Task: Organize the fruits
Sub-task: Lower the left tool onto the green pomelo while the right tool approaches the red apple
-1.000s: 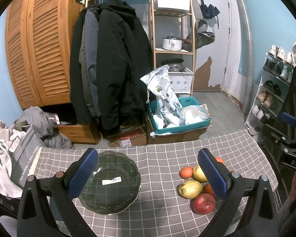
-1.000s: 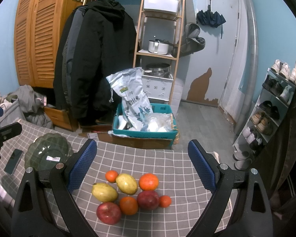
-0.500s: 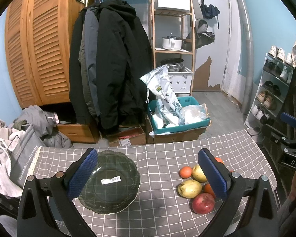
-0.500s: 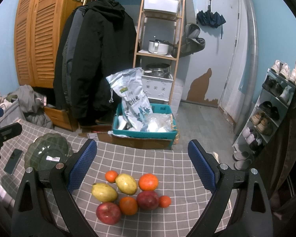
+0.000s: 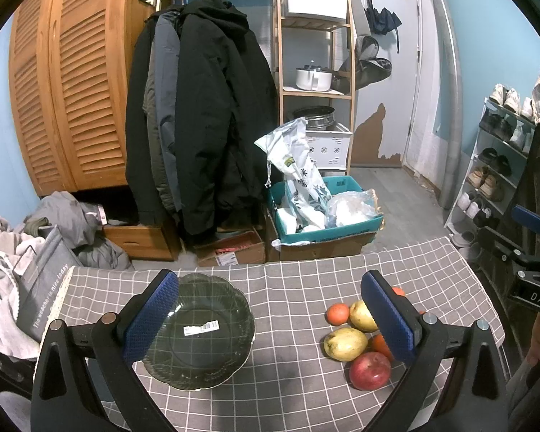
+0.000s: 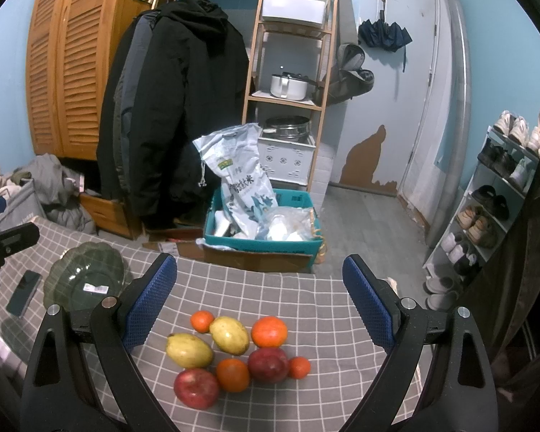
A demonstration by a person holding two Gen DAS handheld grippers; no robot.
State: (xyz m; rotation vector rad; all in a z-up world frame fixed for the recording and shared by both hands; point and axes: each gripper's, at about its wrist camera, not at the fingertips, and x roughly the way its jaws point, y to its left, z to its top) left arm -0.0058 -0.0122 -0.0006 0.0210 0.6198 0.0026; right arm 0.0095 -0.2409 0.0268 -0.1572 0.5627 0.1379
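- The dark glass plate [image 5: 198, 331] sits empty on the left of the checked tablecloth [image 5: 291, 324]; the left gripper [image 5: 270, 316] hangs above it, jaws spread wide, holding nothing.
- A phone [image 6: 23, 293], probably, lies just left of the plate.
- The fruit pile [image 6: 234, 352] lies to the right, well apart from the plate.
- The right gripper [image 6: 259, 309] hovers over it, wide open and empty; best to take an outer fruit first, closing gently.

Right gripper [image 6: 259, 302], blue-padded jaws spread wide, empty, above a grey checked tablecloth [image 6: 306, 298]. Between the jaws lies a touching cluster of fruit: 2 yellow-green pears [image 6: 189, 350], 2 red apples [image 6: 196, 387], 2 large oranges [image 6: 269, 331] and 2 small tangerines [image 6: 202, 321]. At left, well apart, sit a dark green scalloped glass plate [image 6: 86, 280] and a black phone [image 6: 23, 293].
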